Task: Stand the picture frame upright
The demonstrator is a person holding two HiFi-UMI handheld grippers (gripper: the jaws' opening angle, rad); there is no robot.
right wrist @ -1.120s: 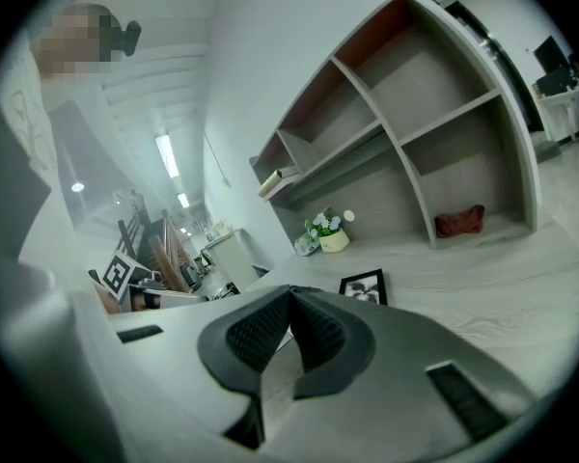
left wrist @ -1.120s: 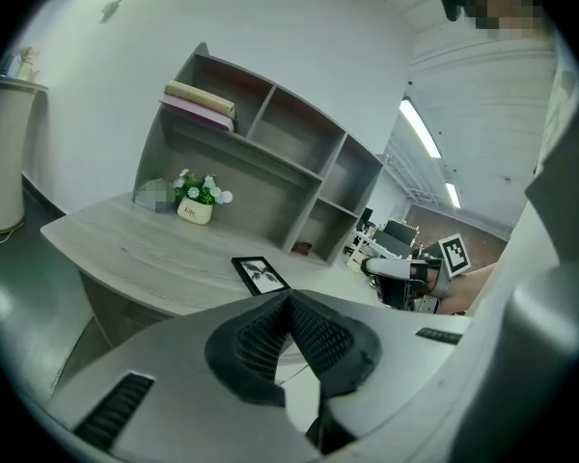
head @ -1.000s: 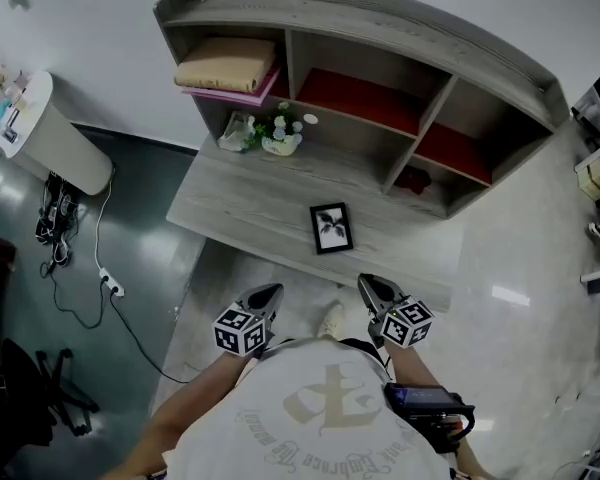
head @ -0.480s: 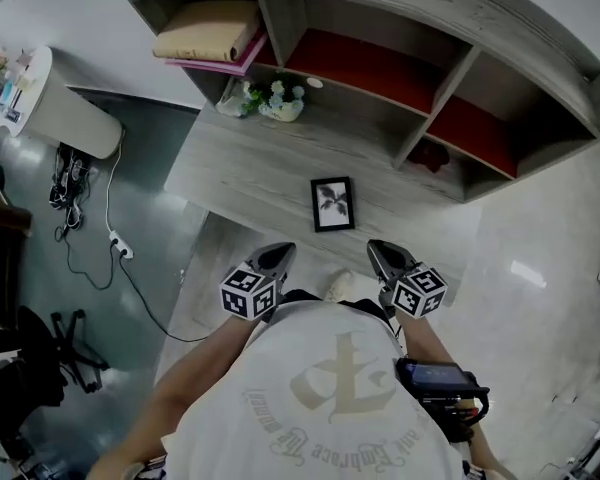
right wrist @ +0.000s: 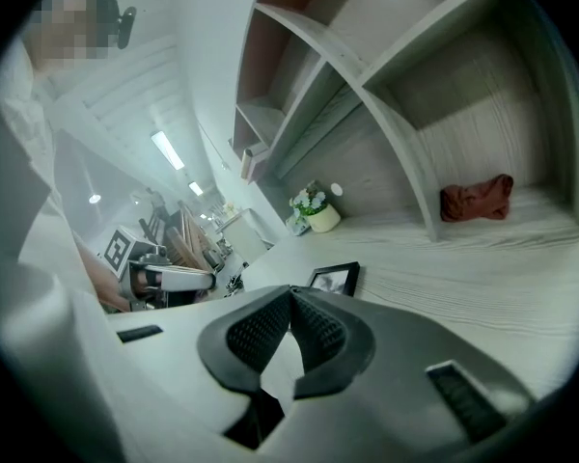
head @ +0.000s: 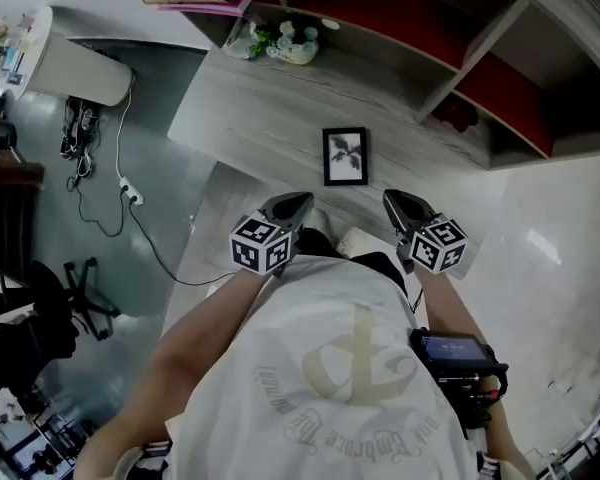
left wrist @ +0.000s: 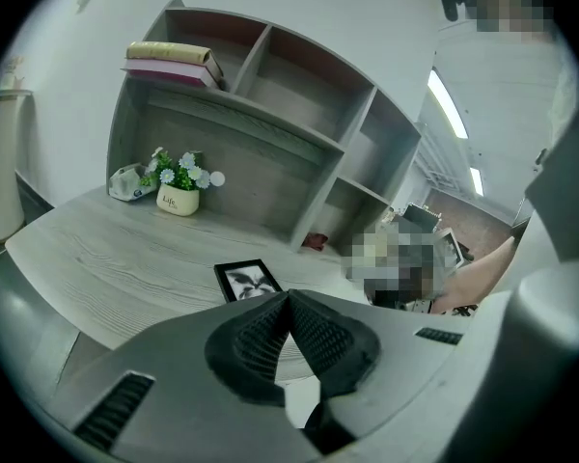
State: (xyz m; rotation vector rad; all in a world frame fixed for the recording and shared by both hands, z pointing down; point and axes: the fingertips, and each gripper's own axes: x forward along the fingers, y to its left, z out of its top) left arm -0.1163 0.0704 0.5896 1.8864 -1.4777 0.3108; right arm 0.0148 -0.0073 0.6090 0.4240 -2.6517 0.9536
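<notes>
A black picture frame (head: 345, 156) with a grey leaf print lies flat on the grey wooden desk (head: 260, 118), near its front edge. It also shows in the left gripper view as the frame (left wrist: 248, 280) and in the right gripper view as the frame (right wrist: 335, 278). My left gripper (head: 302, 200) hangs just short of the desk edge, left of the frame, shut and empty. My right gripper (head: 390, 199) hangs at the same height to the frame's right, also shut and empty. Neither touches the frame.
A shelf unit with red-backed compartments (head: 400, 28) stands at the desk's rear. A small flower pot (head: 298, 46) sits at the back left, a dark red cloth (right wrist: 476, 201) in a lower right cubby. Folded items (left wrist: 169, 61) lie on the upper left shelf. Cables (head: 110, 198) trail on the floor at left.
Both grippers have moved forward toward the desk edge, and the head camera has come closer, so the frame and desk sit nearer and the shelf top has left the view.
</notes>
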